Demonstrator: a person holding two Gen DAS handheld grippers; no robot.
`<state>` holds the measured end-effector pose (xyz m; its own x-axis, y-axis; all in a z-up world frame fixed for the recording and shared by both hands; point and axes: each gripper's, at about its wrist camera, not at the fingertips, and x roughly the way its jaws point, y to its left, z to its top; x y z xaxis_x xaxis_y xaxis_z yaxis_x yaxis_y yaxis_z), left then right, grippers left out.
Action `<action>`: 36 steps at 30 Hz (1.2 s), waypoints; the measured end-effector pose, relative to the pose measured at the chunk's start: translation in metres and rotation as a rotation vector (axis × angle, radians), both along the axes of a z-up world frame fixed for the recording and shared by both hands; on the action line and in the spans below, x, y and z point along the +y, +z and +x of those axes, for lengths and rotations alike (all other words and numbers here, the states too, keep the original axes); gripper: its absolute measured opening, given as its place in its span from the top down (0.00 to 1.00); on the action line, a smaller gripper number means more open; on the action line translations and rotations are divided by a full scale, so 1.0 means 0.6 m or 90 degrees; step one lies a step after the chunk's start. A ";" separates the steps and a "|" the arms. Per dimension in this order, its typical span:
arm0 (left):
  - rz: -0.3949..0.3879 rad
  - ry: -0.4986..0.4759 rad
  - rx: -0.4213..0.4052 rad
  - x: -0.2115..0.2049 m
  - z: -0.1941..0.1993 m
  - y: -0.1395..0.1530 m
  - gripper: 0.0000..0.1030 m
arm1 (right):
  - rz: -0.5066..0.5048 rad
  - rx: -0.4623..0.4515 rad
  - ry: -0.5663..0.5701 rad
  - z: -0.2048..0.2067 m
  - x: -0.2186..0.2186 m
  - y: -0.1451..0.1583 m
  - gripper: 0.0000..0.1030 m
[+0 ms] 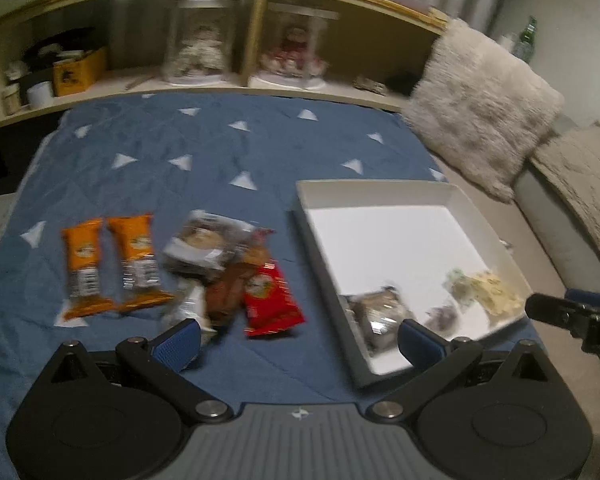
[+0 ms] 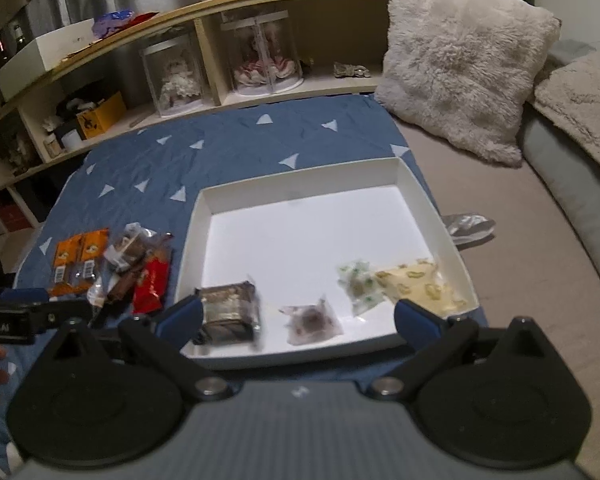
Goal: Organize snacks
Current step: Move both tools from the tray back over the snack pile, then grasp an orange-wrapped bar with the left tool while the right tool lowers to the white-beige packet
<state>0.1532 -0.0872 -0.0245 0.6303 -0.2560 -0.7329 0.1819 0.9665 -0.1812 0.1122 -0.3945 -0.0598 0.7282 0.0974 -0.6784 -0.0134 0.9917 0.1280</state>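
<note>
Between the spread blue fingers of the right gripper [image 2: 298, 316] nothing is held; four wrapped snacks are seen below in the white box [image 2: 432, 216]. Likewise released, the left gripper [image 1: 298, 338] is held above the blue quilt [image 1: 180, 140], where two orange bars [image 1: 108, 264] and a red packet [image 1: 270, 300] lie beside the box.

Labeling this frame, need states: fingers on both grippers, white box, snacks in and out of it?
left gripper: fingers open, nothing between them
right gripper: fingers open, nothing held
white box: lidless, mostly bare, four snacks along its near edge
dark wrapped snack: in box, near-left corner
yellow packet: in box, near-right corner
two orange bars: outside box, side by side on blue quilt
red packet: outside box, on quilt beside snack pile
</note>
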 end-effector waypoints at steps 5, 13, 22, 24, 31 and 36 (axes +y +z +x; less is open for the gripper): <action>-0.002 0.048 -0.006 0.066 0.010 0.006 0.00 | -0.002 -0.005 0.026 0.025 0.048 -0.006 0.01; 0.003 0.123 -0.001 0.160 0.035 -0.005 0.00 | -0.012 -0.013 0.075 0.061 0.134 -0.020 0.01; -0.010 0.202 -0.010 0.253 0.069 -0.031 0.00 | -0.001 -0.022 0.144 0.095 0.219 -0.041 0.01; -0.009 0.218 -0.013 0.267 0.078 -0.035 0.00 | 0.012 -0.023 0.167 0.104 0.234 -0.048 0.00; 0.004 0.280 -0.002 0.305 0.126 -0.060 0.00 | 0.046 -0.038 0.244 0.142 0.297 -0.087 0.00; -0.011 0.326 0.039 0.327 0.162 -0.101 0.00 | 0.053 -0.070 0.263 0.166 0.332 -0.110 0.00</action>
